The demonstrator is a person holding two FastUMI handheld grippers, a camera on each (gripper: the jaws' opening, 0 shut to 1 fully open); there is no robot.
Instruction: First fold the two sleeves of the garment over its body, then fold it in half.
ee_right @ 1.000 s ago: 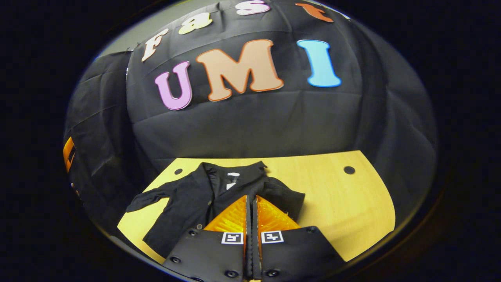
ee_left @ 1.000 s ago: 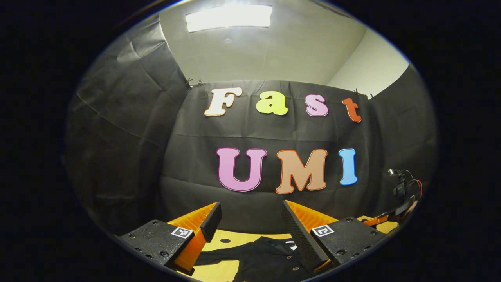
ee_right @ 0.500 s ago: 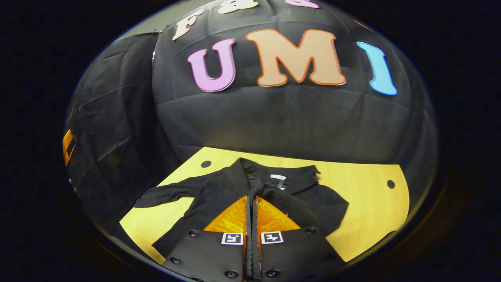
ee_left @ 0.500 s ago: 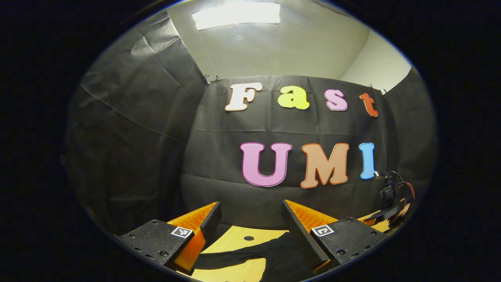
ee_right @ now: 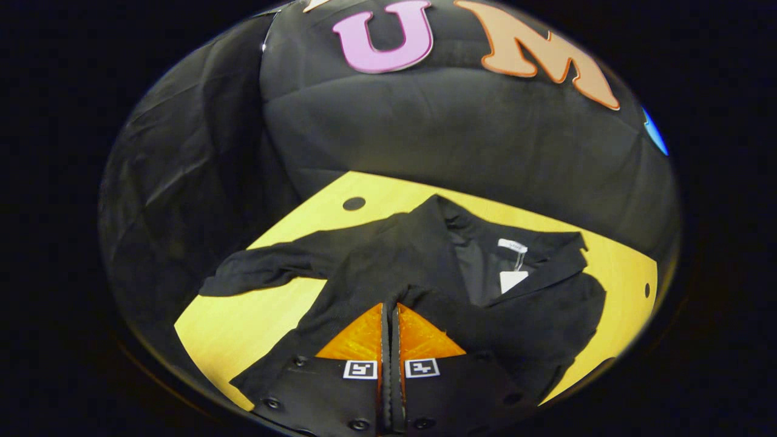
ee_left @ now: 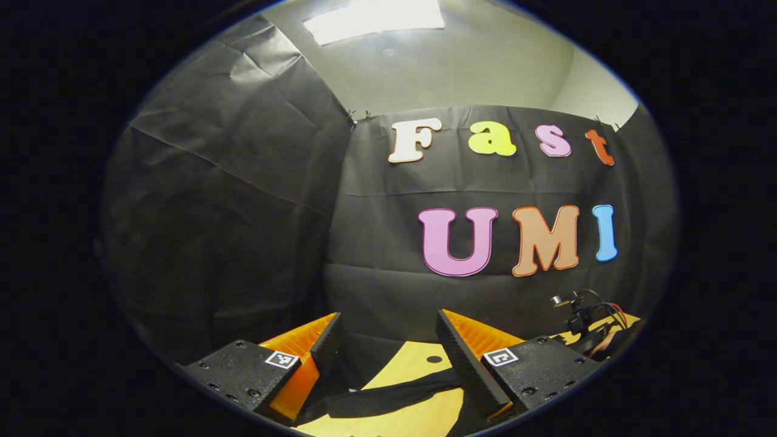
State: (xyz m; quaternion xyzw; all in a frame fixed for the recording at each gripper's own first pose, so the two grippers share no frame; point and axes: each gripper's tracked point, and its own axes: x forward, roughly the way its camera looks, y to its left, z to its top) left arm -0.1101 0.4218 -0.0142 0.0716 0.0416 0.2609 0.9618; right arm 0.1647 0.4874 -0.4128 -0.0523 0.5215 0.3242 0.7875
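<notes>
Two grippers: the left gripper (ee_left: 388, 340) has jaws apart above a sleeve (ee_left: 388, 397); the right gripper (ee_right: 391, 315) has jaws closed over the black shirt (ee_right: 413, 273) on the counter (ee_right: 243, 328).

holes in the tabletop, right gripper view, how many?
2. One hole near the table's far-left corner beyond the outstretched shirt sleeve; another hole at the right edge past the black shirt. The shirt may hide more.
</notes>
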